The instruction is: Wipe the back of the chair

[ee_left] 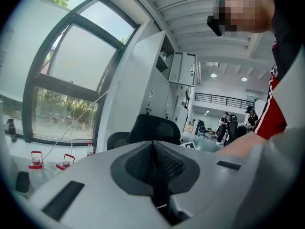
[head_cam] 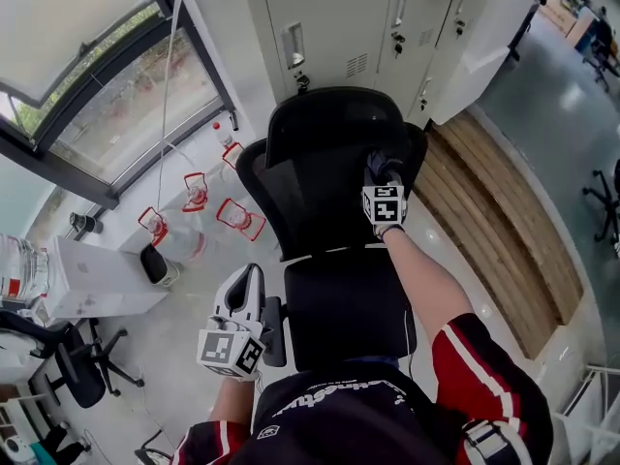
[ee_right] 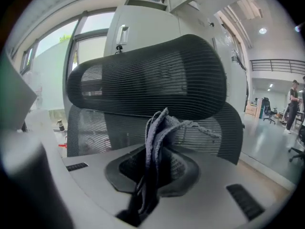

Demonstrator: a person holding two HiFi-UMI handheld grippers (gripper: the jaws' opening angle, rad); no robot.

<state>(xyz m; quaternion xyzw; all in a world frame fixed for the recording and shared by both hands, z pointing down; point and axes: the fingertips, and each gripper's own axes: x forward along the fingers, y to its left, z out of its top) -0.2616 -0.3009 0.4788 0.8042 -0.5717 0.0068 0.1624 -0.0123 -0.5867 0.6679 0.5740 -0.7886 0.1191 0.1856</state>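
Observation:
A black mesh office chair (head_cam: 329, 187) stands in front of me, its headrest (ee_right: 147, 78) and backrest (ee_right: 90, 132) filling the right gripper view. My right gripper (head_cam: 385, 174) is shut on a grey cloth (ee_right: 159, 137) and sits close to the upper right of the backrest, just under the headrest. Low at the chair's left armrest, my left gripper (head_cam: 240, 303) is shut with nothing in it; in its own view the chair (ee_left: 155, 129) stands a little way ahead of the left gripper (ee_left: 153, 163).
White metal lockers (head_cam: 358, 27) stand behind the chair, with a large window (head_cam: 87, 76) to the left. Red-handled bottles (head_cam: 237, 217) sit on the floor left of the chair. A wooden platform (head_cam: 504, 211) runs along the right. Another office chair (head_cam: 82, 361) is at lower left.

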